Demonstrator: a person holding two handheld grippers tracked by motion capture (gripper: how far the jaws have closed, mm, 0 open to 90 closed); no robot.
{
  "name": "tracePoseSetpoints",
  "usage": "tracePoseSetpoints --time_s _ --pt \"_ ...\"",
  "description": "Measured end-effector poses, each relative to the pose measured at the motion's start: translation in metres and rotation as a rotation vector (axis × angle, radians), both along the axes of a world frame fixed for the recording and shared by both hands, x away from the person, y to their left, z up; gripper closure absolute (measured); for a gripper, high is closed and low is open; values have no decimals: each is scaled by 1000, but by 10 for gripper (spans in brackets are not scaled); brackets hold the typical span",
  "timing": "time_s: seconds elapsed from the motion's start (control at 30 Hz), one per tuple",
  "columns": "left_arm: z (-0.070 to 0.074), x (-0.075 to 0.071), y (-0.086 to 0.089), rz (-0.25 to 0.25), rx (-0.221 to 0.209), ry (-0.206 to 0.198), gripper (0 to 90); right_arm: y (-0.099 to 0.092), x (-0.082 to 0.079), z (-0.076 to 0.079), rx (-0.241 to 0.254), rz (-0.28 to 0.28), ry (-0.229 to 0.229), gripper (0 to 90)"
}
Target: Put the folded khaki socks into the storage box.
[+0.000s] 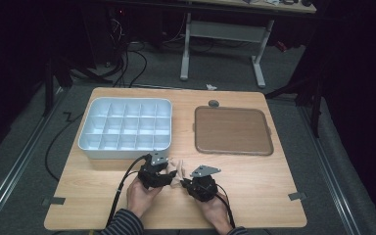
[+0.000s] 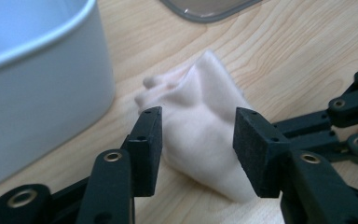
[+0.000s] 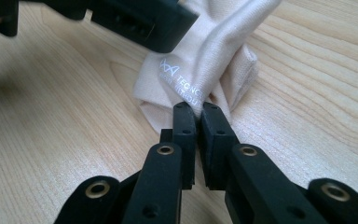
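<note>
Dim room, dark floor with cables; pale wooden table (image 1: 254, 181) lit in the middle. Near the front edge, between the two hands: small cream-coloured soft cloth with white printed lettering (image 2: 200, 135), bunched and folded on the wood, just beside the white plastic compartment box (image 1: 126, 128) and well apart from the brown flat square tray (image 1: 232, 130).

Right gripper (image 3: 196, 112): pressed together on one edge of the cloth, a fold of fabric nipped between the pads. Left gripper (image 2: 198, 140): spread, pads standing off either side of the cloth and not pressing it; cloth between them but free.

Likely handling: very light, limp, no stiffness at all; sags and folds wherever unsupported, slides easily over the smooth wood, not fragile. A thin single layer probably slips out of the pads, so better taken at a doubled fold or hemmed edge. Second hold best placed on the far corner, opposite the pinched edge, to stretch it flat. Pulling too hard risks tugging it from the right pinch.
</note>
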State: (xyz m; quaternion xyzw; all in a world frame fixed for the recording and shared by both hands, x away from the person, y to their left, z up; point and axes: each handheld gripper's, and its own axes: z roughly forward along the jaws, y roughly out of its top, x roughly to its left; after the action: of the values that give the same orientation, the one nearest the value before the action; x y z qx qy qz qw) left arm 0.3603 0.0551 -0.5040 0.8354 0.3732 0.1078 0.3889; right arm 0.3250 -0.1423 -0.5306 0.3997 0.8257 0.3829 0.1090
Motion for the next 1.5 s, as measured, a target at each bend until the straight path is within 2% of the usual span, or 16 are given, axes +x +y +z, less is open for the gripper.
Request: tracePoseSetpoints --time_s 0.13,0.27,0.37,0.57,0.63,0.7,0.83,0.9,1.03,1.33,1.5 --pt "-5 -5 1 12 7 -11 508 -1 0 0 2 -3 -5 853" --pt "-12 -4 0 26 20 4 505 1 -1 1 -8 -2 -13 835" --pt "-15 -3 -2 30 12 8 508 0 -2 4 -8 -4 -21 802" --pt "-14 -3 -4 29 25 -4 511 -6 -3 25 -5 -21 -82 804" --pt "-15 -3 -4 30 25 -5 511 -6 -2 27 -4 -21 -86 813" --pt "-14 -3 -4 30 25 -5 511 -1 4 34 6 -18 -104 837" --pt "-14 -2 -3 25 21 3 511 7 10 36 4 -13 -110 848" --pt "-14 -2 -3 24 19 7 506 15 15 36 3 -8 -104 855" --pt "-14 -1 -3 26 17 12 499 17 19 33 -14 -14 -97 860" --pt "-15 1 -2 25 8 20 490 5 30 22 -27 -62 -56 858" --pt "-15 2 -1 24 4 25 490 6 30 18 -34 -62 -51 855"
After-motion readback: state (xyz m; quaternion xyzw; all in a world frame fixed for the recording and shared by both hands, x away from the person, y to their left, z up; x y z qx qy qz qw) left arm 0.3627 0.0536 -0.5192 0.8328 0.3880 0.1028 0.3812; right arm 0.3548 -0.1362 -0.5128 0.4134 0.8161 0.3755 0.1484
